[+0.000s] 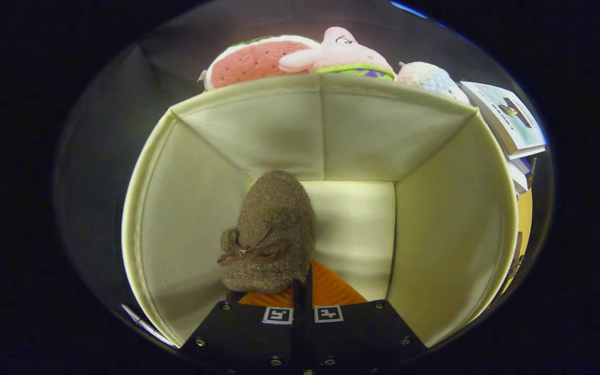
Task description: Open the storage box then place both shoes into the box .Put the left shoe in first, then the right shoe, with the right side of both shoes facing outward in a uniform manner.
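Gripper (302,291): fingers pressed together w/ only a thin slit between; cannot tell if they pinch the shoe's rear edge. Shoe (274,234): brown fuzzy slipper w/ small bow, inside the box (435,229), on its floor, toward the left wall, toe pointing to the back wall, heel just ahead of the fingers. Box open, cream fabric lining. Beyond back wall: watermelon plush (253,60), pink plush (341,52), pale plush (427,80). Books (508,120) beside right wall.

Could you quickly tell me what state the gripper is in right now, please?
Gripper: jaws closed together on the heel edge of the brown fuzzy shoe, holding it inside the open storage box.
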